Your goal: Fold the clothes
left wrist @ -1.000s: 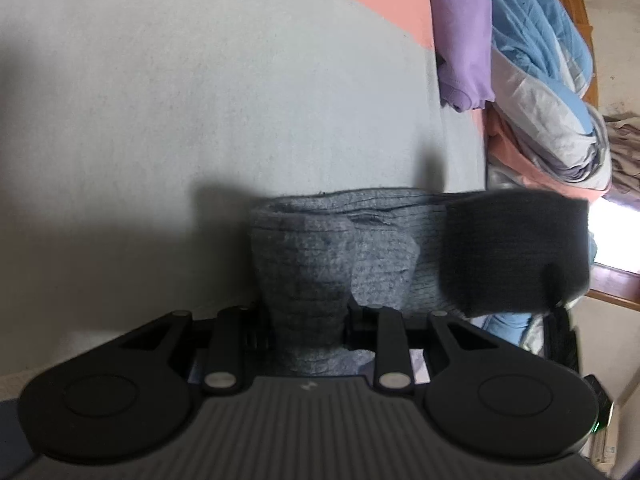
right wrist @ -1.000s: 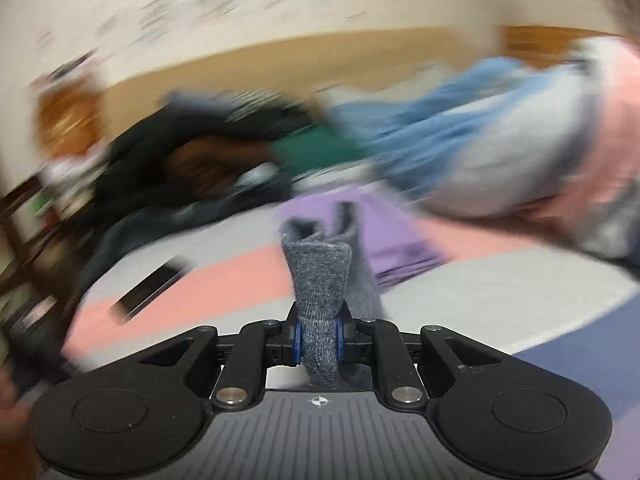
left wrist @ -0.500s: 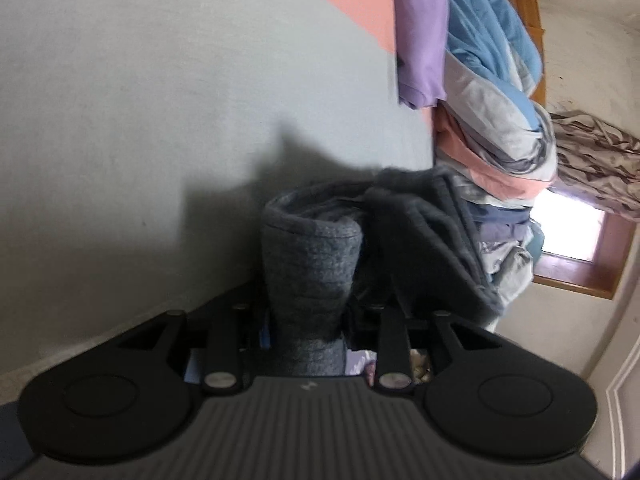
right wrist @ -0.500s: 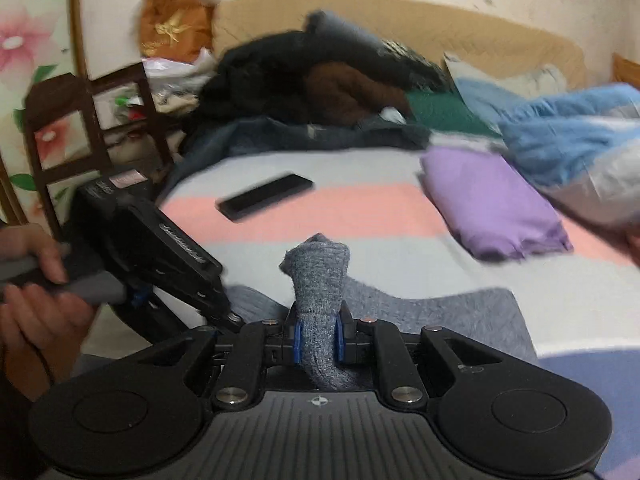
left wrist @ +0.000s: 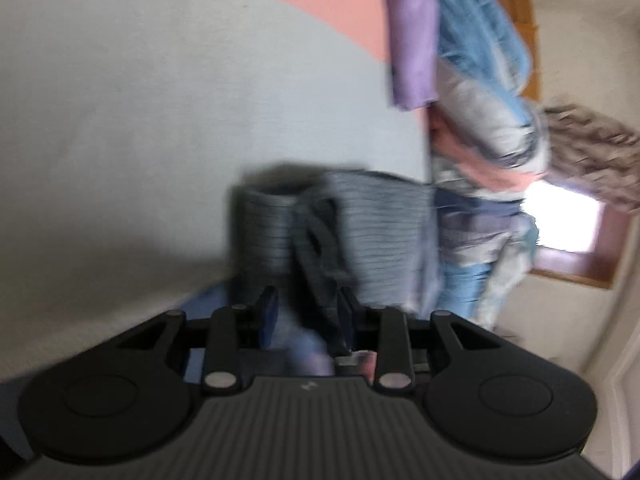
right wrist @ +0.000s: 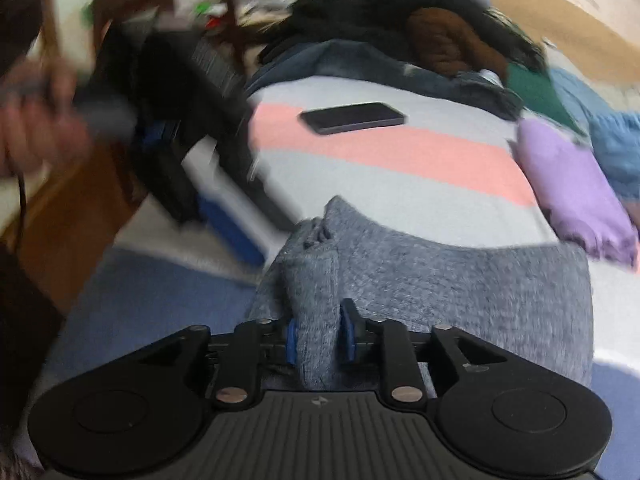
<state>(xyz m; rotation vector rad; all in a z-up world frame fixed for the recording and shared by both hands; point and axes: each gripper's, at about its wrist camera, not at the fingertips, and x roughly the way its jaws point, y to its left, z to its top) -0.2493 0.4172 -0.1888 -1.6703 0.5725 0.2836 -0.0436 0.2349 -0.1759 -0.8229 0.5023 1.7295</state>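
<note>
Left tool [left wrist: 306, 316] newly clear of grey knit [right wrist: 440, 280], empty; right tool [right wrist: 319, 340] loosening around its fold.

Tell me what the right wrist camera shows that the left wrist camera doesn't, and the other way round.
Right wrist only: a black phone lying on the bed, a hand at the left edge, and a dark heap of clothes at the far end.
Left wrist only: a bright window with a patterned curtain beside it.
Both: the grey knit garment, the purple folded garment, the pink-striped bed cover and the blue bedding.
</note>
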